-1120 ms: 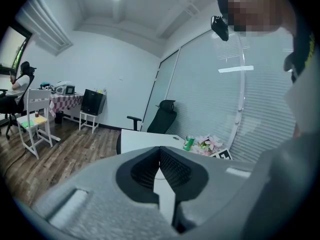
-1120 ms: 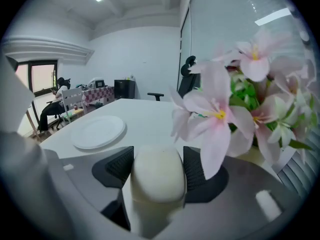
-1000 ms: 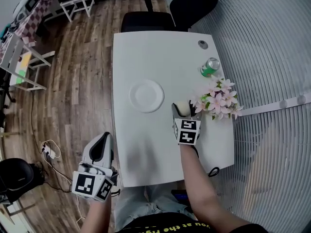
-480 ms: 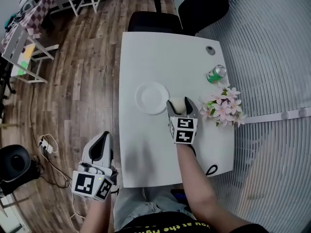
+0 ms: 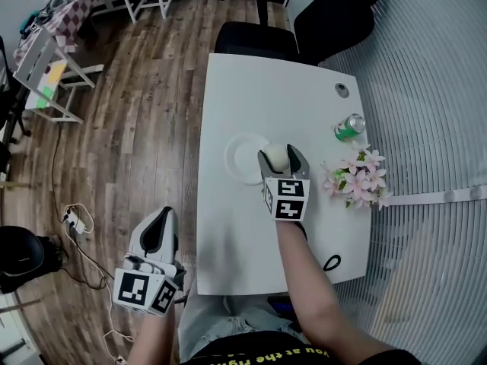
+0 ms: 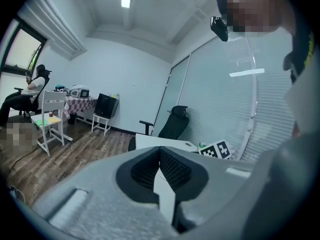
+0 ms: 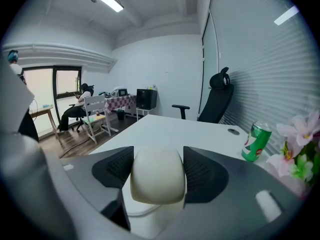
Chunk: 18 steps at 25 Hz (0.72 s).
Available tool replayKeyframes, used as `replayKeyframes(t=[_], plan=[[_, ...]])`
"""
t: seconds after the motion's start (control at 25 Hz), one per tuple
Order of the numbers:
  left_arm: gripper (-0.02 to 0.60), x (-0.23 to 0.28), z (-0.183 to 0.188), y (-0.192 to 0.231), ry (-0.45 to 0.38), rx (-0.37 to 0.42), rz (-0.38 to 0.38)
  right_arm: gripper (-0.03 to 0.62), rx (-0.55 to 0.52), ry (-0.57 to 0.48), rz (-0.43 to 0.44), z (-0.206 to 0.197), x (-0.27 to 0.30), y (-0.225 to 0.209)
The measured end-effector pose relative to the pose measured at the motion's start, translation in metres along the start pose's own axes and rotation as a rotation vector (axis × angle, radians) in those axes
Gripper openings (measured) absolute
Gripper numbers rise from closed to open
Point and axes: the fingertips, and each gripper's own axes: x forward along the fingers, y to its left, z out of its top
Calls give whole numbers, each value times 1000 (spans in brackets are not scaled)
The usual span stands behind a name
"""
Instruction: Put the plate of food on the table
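Two grippers are seen. One pale, rounded bun (image 7: 157,180) is clamped in the right gripper (image 5: 278,158). Its jaws are spread wide, and each dark pad is pressed against one side of the bun. No second piece of food can be made out.

One white plate (image 5: 240,162) is set on the white table (image 5: 251,238). It lies below these jaws and mostly to their left, with its right edge under the bun. Whether the bun is touching the plate cannot be told. Nothing else is seen on the plate's bare part.

To the right of the right jaws two things are found on the table. One is a green can (image 5: 349,127), upright and a little ahead of the jaws. The other is a bunch of pink flowers (image 5: 356,181), nearer and just beside the gripper. One black office chair (image 5: 255,40) is placed beyond the jaws, at the table's far end.

The left gripper (image 6: 160,156) is held off the table, over the wooden floor (image 5: 129,128). Its jaws are brought together at the tips and nothing is held between them. The table and plate are found ahead of these jaws and to their right.
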Motion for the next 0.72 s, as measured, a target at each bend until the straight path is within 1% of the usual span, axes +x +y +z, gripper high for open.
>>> replayKeyframes(t=[0.16,0.36,0.72], plan=[[2,-6,2,10,-7,-4,33,319,-12,-1,35,6,10,16],[2,-12,5,21,-19,-11,67,321,-17,12,71,2,21,32],[2,-18,-1,37,-10,-23,109,321,-30,47,94,-13,42,45]])
